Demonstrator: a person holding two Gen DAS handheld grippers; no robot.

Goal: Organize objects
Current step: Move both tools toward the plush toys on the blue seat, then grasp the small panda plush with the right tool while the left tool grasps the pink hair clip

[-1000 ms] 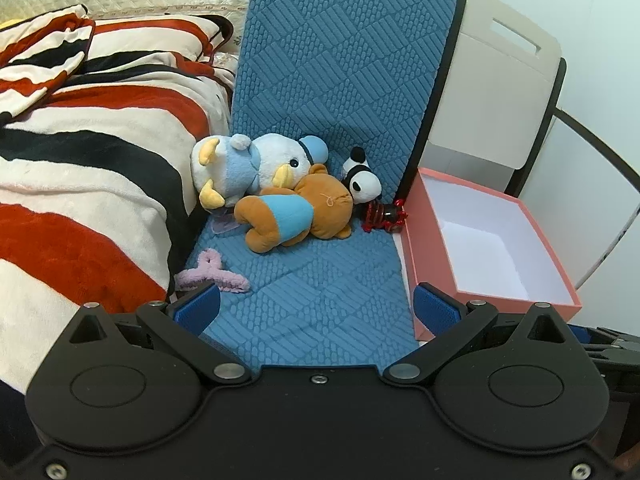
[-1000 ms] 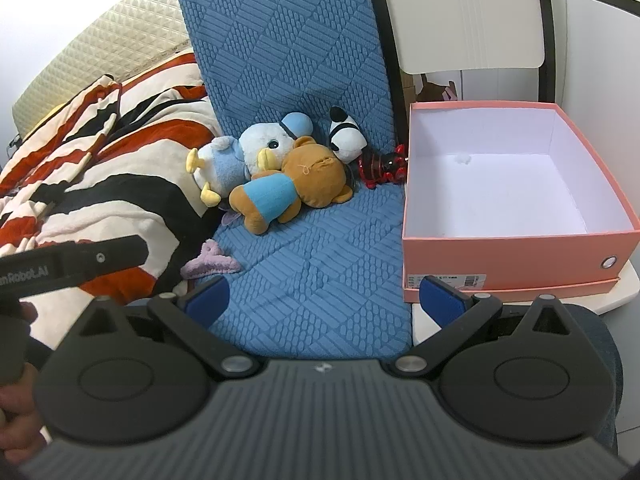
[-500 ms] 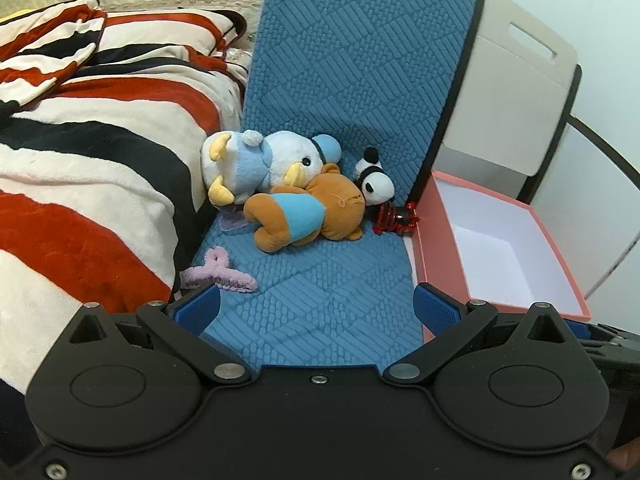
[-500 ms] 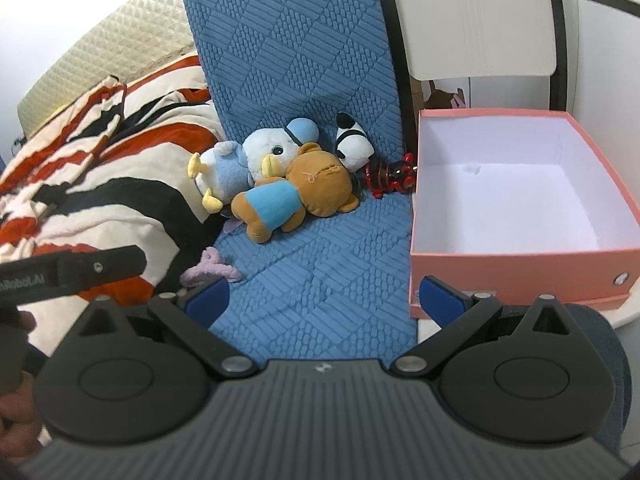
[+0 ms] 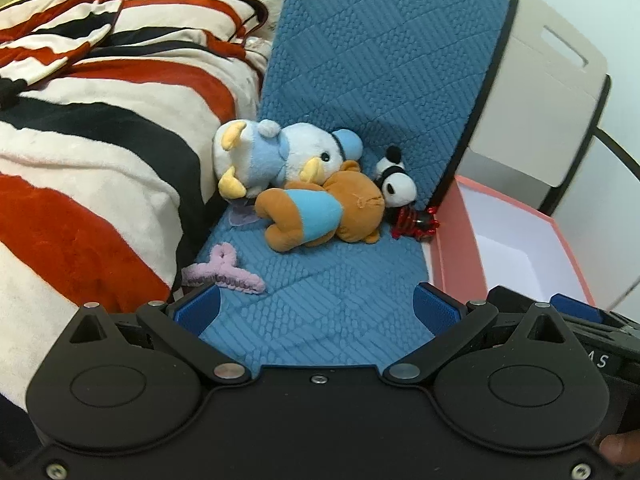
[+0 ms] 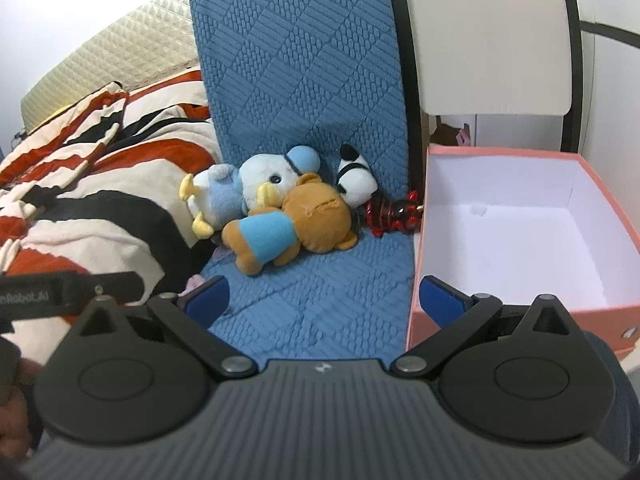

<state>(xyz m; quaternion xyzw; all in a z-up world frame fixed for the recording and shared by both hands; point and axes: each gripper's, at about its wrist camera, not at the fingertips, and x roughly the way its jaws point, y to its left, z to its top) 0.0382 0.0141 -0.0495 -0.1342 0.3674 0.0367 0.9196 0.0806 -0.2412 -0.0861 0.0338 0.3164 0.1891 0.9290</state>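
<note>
Beside toys — pink box [image 6: 472, 240], bare inside.

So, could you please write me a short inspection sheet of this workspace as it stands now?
Surface: blue quilted mat, flat in front and rising behind the toys.
Job's things: duck plush, bear plush lying against it, panda plush, red claw clip and pink fuzzy clip on the mat; pink box open, nothing seen inside.
Clutter: striped blanket beside the mat.
Grippers: left gripper open, holding nothing; right gripper open, holding nothing.
Cables: nothing seen.
Surroundings: white panel behind the box; quilted headboard.
</note>
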